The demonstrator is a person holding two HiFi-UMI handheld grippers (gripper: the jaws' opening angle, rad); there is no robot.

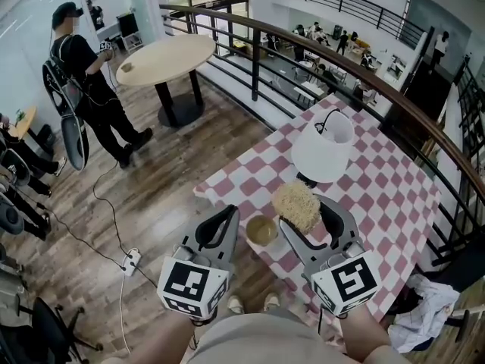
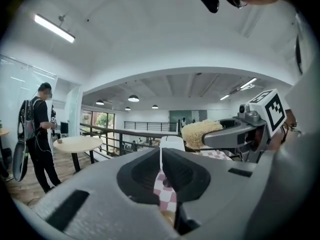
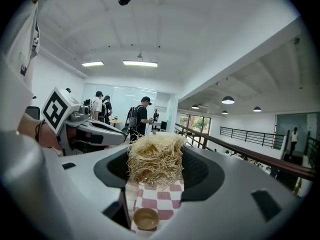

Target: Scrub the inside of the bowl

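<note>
Lower middle of the head view: your right gripper (image 1: 301,211) and its scrubber (image 1: 295,198) cover the bowl's (image 1: 262,230) right edge and a patch of checked tabletop (image 1: 379,188). In the left gripper view, you see that bowl only as a sliver low between the left gripper's (image 2: 161,156) nearly meeting jaws. Your forearms run off the bottom edge. People at upper right, beyond the railing (image 1: 303,44), are too small to tell.
</note>
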